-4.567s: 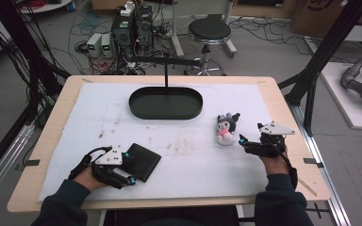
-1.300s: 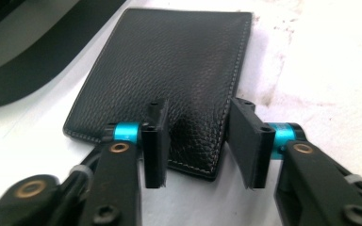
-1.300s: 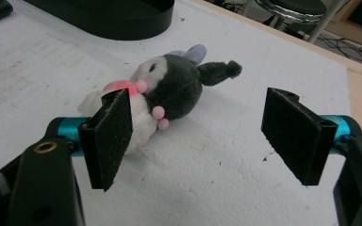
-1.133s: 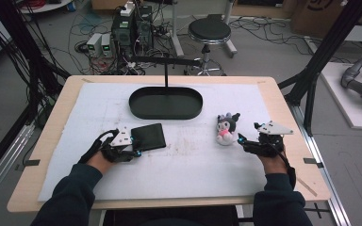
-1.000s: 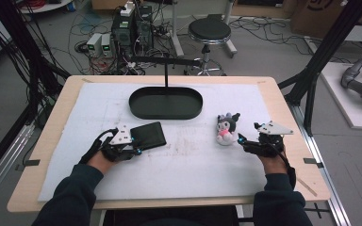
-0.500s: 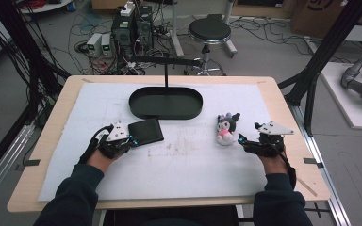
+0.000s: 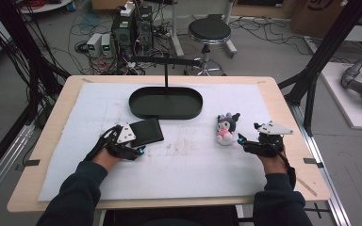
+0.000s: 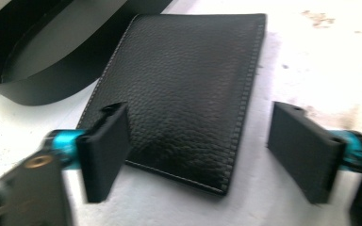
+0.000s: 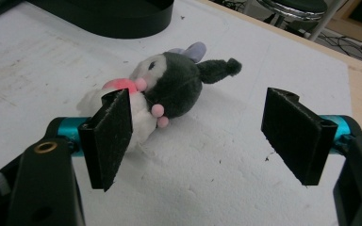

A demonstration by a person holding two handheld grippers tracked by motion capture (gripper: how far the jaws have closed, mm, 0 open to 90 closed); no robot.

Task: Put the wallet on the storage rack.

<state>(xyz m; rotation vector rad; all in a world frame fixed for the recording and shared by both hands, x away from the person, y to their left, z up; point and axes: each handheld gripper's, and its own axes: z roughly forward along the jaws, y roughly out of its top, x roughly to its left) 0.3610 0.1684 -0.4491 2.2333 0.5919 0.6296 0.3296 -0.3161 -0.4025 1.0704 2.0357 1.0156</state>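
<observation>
A black leather wallet [image 7: 147,132] [image 8: 188,94] lies flat on the white mat, just in front of the black oval tray [image 7: 166,114] [image 8: 33,89]. My left gripper [image 7: 133,142] [image 8: 202,141] sits at the wallet's near edge. Its jaws have just been opening and now stand wide, one on each side of the wallet's near end, without pressing on it. A dark grey and white plush toy [image 7: 226,129] [image 9: 169,89] lies on its side at the right. My right gripper [image 7: 245,143] [image 9: 198,136] rests open just behind it, with bare mat between its jaws.
A thin black post [image 7: 166,75] rises behind the tray [image 9: 113,23]. The white mat [image 7: 193,165] covers most of the wooden table. On the floor beyond the table are a stool [image 7: 209,33], computer boxes and cables.
The left gripper carried the wallet up from the near left toward the tray, then opened and let it go. The right hand and plush toy stayed where they were.
</observation>
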